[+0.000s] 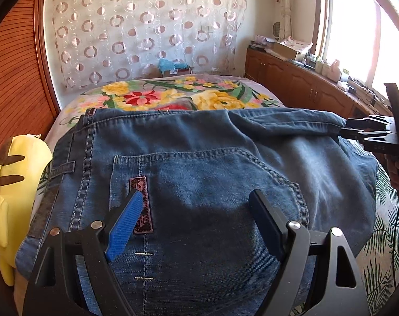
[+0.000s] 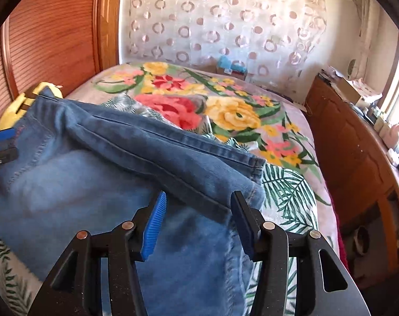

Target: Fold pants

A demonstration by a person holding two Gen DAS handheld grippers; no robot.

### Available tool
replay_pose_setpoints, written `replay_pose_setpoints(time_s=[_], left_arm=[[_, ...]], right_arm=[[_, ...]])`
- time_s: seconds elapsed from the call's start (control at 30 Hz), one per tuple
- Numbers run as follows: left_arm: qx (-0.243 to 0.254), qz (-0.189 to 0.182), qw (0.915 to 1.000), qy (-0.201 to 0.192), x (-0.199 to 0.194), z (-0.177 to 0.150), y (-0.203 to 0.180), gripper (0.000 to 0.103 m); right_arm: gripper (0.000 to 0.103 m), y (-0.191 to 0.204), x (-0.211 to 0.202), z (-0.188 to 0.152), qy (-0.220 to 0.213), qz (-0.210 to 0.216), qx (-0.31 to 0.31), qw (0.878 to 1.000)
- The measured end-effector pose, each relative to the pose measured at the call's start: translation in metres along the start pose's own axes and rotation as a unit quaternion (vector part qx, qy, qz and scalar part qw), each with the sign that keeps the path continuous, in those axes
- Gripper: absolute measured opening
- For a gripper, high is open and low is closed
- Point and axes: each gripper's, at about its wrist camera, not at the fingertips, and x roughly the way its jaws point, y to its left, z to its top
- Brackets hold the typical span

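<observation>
Blue jeans [image 1: 199,158] lie on the bed, back pocket up, with one leg folded over across the top [image 2: 173,147]. My left gripper [image 1: 196,194] hovers open over the back pocket beside a dark red patch [image 1: 141,205], its pads clear of the denim. It shows at the left edge of the right wrist view [image 2: 7,144]. My right gripper [image 2: 199,196] stands open astride the hem end of the folded leg, and the denim lies loose between its blue pads. In the left wrist view the right gripper [image 1: 344,127] sits at the tip of that folded leg.
A floral bedspread [image 2: 225,110] covers the bed beyond the jeans. A yellow plush toy [image 1: 12,184] lies at the left by the wooden headboard [image 1: 15,79]. A cluttered wooden cabinet [image 2: 357,144] runs along the right under the window.
</observation>
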Motion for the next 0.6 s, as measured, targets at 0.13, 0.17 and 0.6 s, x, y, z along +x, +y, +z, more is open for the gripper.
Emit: replay_pose_setpoints(time_s=[0.13,0.17,0.6], left_arm=[[0.003,0.001,1.0,0.004,0.001,-0.003,-0.002,0.083],[0.004,0.001,1.0,0.005,0.001,-0.004,-0.003,0.083],[0.008,0.003,0.9999,0.007,0.001,-0.006,-0.005,0.083]], right_arm=[[0.053,0.001,0.023,0.007,0.029,0.001,-0.013,0.999],[0.053,0.001,0.028,0.006,0.043,0.01,-0.012,0.999],[0.008,-0.014,0.029,0.021,0.042,0.035,-0.023,0.998]])
